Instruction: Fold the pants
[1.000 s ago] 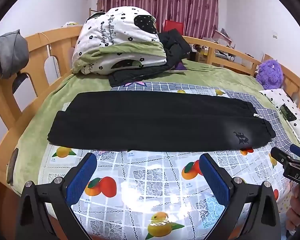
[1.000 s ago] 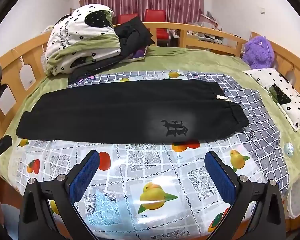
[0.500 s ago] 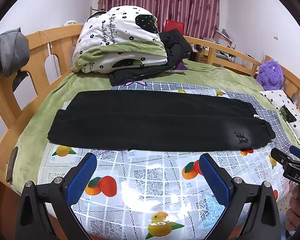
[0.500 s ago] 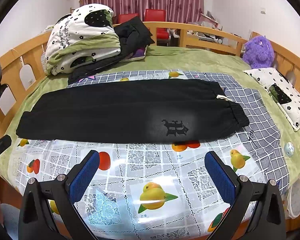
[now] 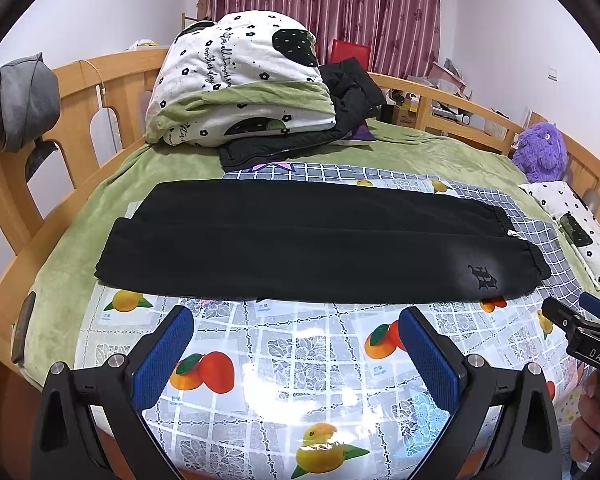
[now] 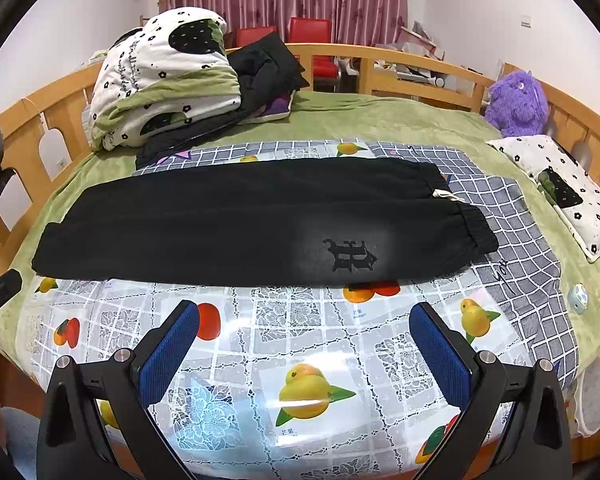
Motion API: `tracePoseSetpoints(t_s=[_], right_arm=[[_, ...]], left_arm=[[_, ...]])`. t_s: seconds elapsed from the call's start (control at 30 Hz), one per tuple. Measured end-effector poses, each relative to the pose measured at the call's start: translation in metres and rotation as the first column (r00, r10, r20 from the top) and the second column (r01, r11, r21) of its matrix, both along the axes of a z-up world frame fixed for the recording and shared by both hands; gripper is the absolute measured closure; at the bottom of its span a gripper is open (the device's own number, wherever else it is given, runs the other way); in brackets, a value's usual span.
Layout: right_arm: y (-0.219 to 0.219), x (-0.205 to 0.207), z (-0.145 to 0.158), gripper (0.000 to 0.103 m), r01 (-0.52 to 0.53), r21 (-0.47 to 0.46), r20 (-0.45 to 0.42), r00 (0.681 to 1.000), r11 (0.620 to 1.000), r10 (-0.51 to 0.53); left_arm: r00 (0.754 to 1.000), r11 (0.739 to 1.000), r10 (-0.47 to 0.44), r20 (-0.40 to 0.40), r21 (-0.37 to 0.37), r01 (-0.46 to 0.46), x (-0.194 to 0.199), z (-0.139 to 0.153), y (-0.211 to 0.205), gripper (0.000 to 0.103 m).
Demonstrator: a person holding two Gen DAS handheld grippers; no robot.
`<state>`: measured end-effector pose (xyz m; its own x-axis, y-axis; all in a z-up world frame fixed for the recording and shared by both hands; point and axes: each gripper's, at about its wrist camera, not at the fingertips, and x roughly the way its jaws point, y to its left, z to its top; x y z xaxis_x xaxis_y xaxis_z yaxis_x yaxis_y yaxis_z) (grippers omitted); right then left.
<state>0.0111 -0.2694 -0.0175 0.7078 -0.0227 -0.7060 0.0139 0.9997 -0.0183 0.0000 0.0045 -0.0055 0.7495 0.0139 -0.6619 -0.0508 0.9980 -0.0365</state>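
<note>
Black pants [image 5: 312,240] lie flat across the bed, folded lengthwise with one leg on the other, waistband at the right, leg ends at the left. They also show in the right wrist view [image 6: 252,224], with a dark logo [image 6: 350,256] near the waistband. My left gripper [image 5: 296,356] is open and empty, held above the fruit-print cloth in front of the pants. My right gripper [image 6: 304,352] is open and empty too, in front of the logo. The right gripper's tip shows at the edge of the left wrist view [image 5: 580,328].
A glossy fruit-print cloth [image 6: 300,344] covers the near bed. A folded quilt [image 5: 236,80] and a black jacket [image 5: 340,108] lie at the back. A purple plush [image 6: 516,104] and a small pillow [image 6: 560,188] sit at the right. Wooden rails [image 5: 92,112] surround the bed.
Both grippers have stayed open and nearly still. The views shift only slightly; the pants have not moved.
</note>
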Motion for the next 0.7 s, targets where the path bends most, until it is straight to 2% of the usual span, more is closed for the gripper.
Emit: tracePoseSetpoints(t_s=[0.57, 0.7], right_arm=[[-0.0011, 0.0006, 0.0004, 0.001, 0.003, -0.001, -0.012, 1.0, 1.0, -0.003], [-0.0009, -0.0003, 0.0006, 0.001, -0.003, 0.0, 0.022, 1.0, 1.0, 0.003]], left_arm=[[1.0, 1.0, 0.006, 0.002, -0.013, -0.006, -0.0015, -0.0036, 0.0008, 0.0], [1.0, 1.0, 0.01, -0.008, -0.017, -0.01, 0.001, -0.0061, -0.0016, 0.0]])
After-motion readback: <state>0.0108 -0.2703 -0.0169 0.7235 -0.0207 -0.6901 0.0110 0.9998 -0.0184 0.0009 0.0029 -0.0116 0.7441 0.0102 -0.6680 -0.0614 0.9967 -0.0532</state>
